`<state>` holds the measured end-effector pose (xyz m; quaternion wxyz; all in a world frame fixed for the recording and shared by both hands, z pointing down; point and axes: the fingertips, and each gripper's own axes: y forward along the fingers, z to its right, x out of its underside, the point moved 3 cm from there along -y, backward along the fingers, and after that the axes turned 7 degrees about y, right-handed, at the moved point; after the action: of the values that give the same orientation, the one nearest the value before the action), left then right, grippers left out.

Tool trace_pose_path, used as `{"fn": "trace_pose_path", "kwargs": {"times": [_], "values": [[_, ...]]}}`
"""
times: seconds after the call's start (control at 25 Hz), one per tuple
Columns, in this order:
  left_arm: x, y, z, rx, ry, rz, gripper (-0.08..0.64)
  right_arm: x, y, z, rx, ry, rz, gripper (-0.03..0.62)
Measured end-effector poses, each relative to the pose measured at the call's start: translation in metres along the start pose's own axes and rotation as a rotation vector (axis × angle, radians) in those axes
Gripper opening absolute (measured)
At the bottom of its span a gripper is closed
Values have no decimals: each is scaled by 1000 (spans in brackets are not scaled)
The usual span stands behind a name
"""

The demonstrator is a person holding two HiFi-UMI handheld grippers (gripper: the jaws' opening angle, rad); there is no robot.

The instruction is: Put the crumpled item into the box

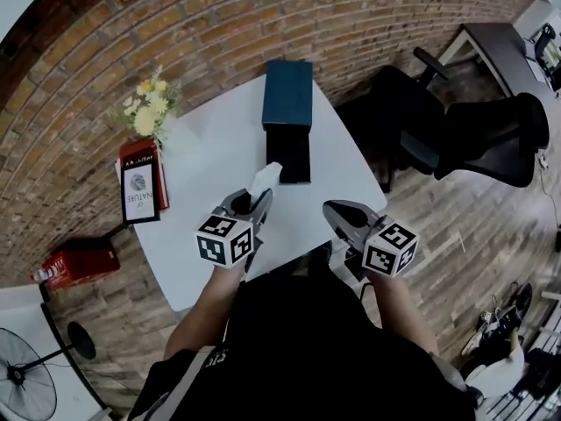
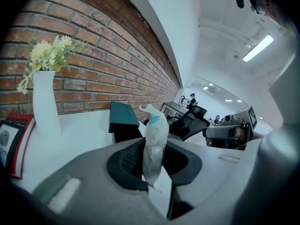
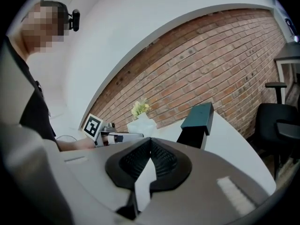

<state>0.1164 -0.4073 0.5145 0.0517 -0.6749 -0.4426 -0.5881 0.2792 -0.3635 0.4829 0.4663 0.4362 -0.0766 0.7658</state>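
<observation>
Worktop (image 1: 219, 147), white: 1. Teal box (image 1: 287, 134), open: 1, mid-worktop. Crumpled plastic wrapper (image 1: 266, 179): 1, clamped upright in left hand-held gripper (image 1: 259, 198), short of the box. Right hand-held gripper (image 1: 337, 210): 1, jaws together, empty. Flower vase (image 1: 149, 110): 1.

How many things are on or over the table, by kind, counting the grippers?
grippers: 2, left gripper and right gripper
box: 1
vase with flowers: 1
book stack: 1
crumpled item: 1, in the left gripper
total: 6
</observation>
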Motion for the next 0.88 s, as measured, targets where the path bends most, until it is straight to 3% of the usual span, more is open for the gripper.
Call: {"fn": "trace_pose_path", "kwargs": {"times": [0.36, 0.56, 0.88], "values": [[-9, 47, -20, 8, 26, -74, 69, -9, 21, 12, -43, 25, -28, 0], [-8, 77, -26, 23, 15, -108, 69, -20, 18, 24, -23, 22, -37, 0], [21, 123, -55, 5, -115, -212, 70, -20, 11, 43, 18, 46, -52, 0]]}}
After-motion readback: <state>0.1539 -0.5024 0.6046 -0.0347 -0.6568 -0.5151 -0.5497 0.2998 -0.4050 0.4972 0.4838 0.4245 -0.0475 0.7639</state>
